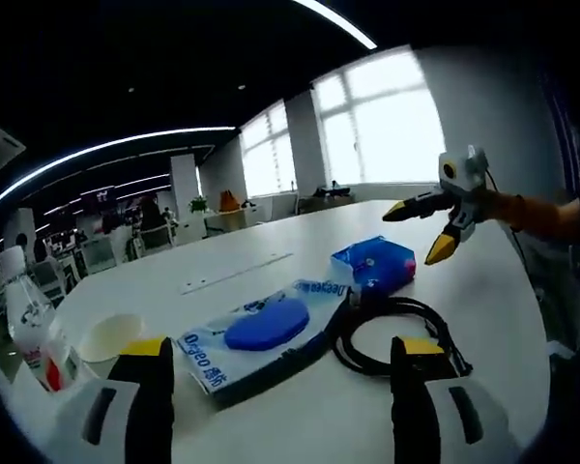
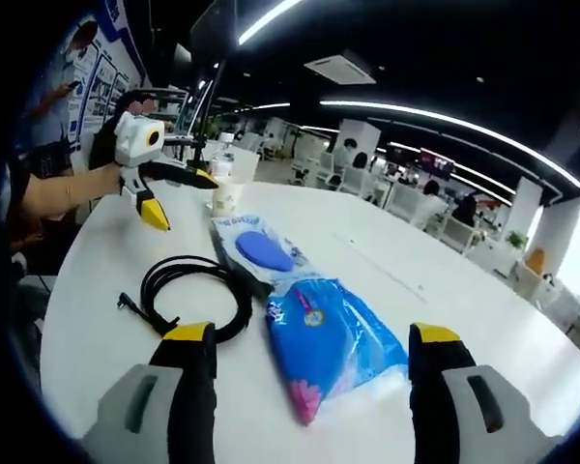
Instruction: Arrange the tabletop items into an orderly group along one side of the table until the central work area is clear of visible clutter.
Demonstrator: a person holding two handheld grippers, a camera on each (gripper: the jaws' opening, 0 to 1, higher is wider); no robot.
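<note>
On the white round table [image 1: 242,251] lie a flat blue tissue pack [image 1: 266,329], a blue plastic bag [image 1: 375,266] and a coiled black cable [image 1: 391,333]. My left gripper [image 1: 282,350] stands open above the near edge, with the tissue pack just ahead of it. My right gripper [image 1: 418,230] hovers open beyond the blue bag. In the right gripper view the blue bag [image 2: 329,338] lies just ahead of my open right gripper [image 2: 311,336], between the lines of its jaws. The cable [image 2: 188,290] is to its left and the tissue pack [image 2: 261,249] beyond. My left gripper [image 2: 180,197] hangs open over the far left.
A white paper cup [image 1: 108,336] and a clear bottle [image 1: 24,309] stand at the table's left edge; the cup [image 2: 227,198] and bottle [image 2: 222,166] are at the far side in the right gripper view. The table [image 2: 396,261] is bare on the right. Office desks and windows lie behind.
</note>
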